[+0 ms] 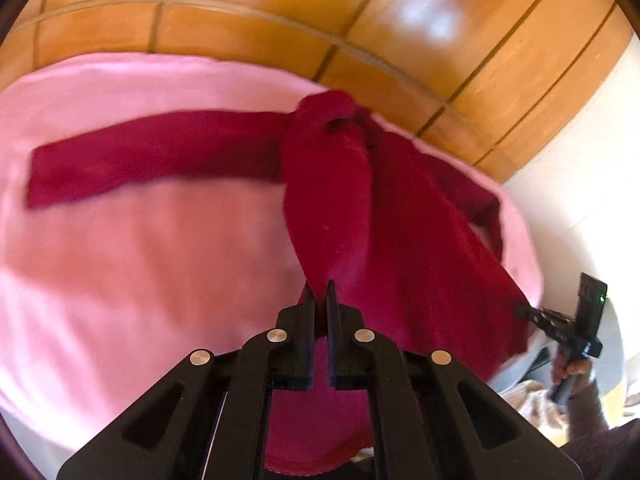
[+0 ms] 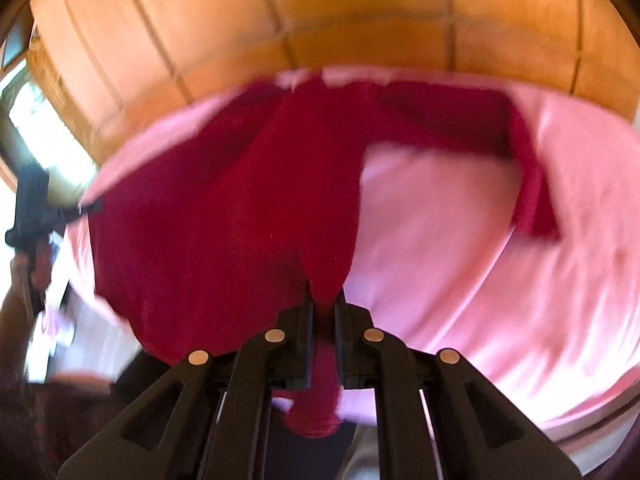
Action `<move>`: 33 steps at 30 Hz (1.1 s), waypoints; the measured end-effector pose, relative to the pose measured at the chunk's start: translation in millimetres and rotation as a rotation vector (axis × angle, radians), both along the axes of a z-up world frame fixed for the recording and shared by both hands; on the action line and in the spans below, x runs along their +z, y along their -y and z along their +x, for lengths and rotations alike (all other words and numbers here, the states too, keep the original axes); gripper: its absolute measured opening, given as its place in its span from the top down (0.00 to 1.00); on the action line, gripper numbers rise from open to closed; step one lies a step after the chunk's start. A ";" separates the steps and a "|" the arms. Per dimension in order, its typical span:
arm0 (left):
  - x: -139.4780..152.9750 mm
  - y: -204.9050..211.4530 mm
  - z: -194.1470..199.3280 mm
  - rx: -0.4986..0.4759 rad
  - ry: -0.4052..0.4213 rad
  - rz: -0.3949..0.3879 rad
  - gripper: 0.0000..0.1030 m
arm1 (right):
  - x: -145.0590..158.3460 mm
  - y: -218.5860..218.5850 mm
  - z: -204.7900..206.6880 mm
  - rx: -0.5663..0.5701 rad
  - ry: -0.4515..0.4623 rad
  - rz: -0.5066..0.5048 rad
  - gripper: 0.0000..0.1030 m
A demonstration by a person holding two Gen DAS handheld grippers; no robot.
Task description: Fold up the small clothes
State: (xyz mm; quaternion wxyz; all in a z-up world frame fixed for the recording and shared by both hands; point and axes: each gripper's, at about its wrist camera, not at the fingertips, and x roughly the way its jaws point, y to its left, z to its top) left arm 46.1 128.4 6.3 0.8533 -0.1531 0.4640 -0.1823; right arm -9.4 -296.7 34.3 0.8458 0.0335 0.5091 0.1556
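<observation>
Two grippers pinch one dark red long-sleeved garment (image 1: 352, 200) and hold its hem edge up above a pink bedsheet (image 1: 140, 260). Left gripper (image 1: 321, 292) has its jaws narrow, clamped on the cloth; right gripper (image 2: 323, 300) likewise. One sleeve (image 1: 152, 156) lies stretched flat on the sheet. Wooden panelling (image 1: 440, 20) stands behind. No readable writing shows.

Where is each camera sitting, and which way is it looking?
Left wrist view: sits on the left gripper, looking along its fingers at the red garment over the pink sheet; the right gripper and the hand holding it show at right.
Right wrist view: sits on the right gripper, looking at the same garment; the left gripper shows blurred at left.
Shared: red garment, pink sheet, wooden panelling.
</observation>
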 end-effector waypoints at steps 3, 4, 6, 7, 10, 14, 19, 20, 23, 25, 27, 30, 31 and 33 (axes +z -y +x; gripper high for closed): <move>-24.6 -6.5 -17.3 0.021 -0.060 0.017 0.97 | -33.3 -0.5 -1.8 -0.013 -0.098 -0.071 0.93; -31.6 -11.0 -19.0 0.031 -0.074 0.022 0.97 | -41.7 0.6 -0.2 -0.008 -0.132 -0.075 0.93; -45.6 -21.0 -23.3 0.060 -0.116 -0.020 0.93 | -43.9 1.4 4.7 -0.013 -0.142 -0.116 0.91; -50.0 -31.3 -28.3 0.089 -0.129 -0.042 0.88 | -42.0 -3.0 4.1 -0.010 -0.140 -0.122 0.91; -55.2 -48.4 -34.0 0.167 -0.140 -0.068 0.76 | -18.3 -6.3 14.3 -0.025 -0.061 -0.161 0.75; -57.0 -79.6 -31.3 0.320 -0.124 -0.052 0.47 | 14.7 -28.6 32.6 -0.025 0.098 -0.165 0.48; -50.4 -124.9 -4.2 0.568 -0.118 0.015 0.38 | 15.1 -94.9 68.8 0.041 0.184 -0.053 0.35; -48.1 -133.7 1.6 0.596 -0.108 0.020 0.38 | 12.5 -108.3 77.9 0.058 0.191 -0.045 0.35; -40.5 -156.9 21.0 0.660 -0.069 0.063 0.38 | -4.8 -148.8 97.7 0.110 0.204 -0.054 0.35; -37.4 -172.6 39.8 0.689 -0.048 0.083 0.38 | -15.0 -173.0 110.5 0.141 0.206 -0.070 0.35; -39.6 -183.0 57.2 0.704 -0.044 0.098 0.38 | -21.5 -189.0 115.6 0.156 0.208 -0.085 0.35; -57.4 -204.9 81.3 0.716 -0.078 0.099 0.38 | -34.4 -201.3 123.4 0.165 0.206 -0.069 0.35; -64.9 -208.9 91.9 0.710 -0.093 0.092 0.50 | -38.3 -202.6 127.8 0.163 0.208 -0.065 0.35; -73.5 -206.6 108.5 0.682 -0.114 0.119 0.89 | -38.4 -200.1 132.3 0.155 0.205 -0.063 0.34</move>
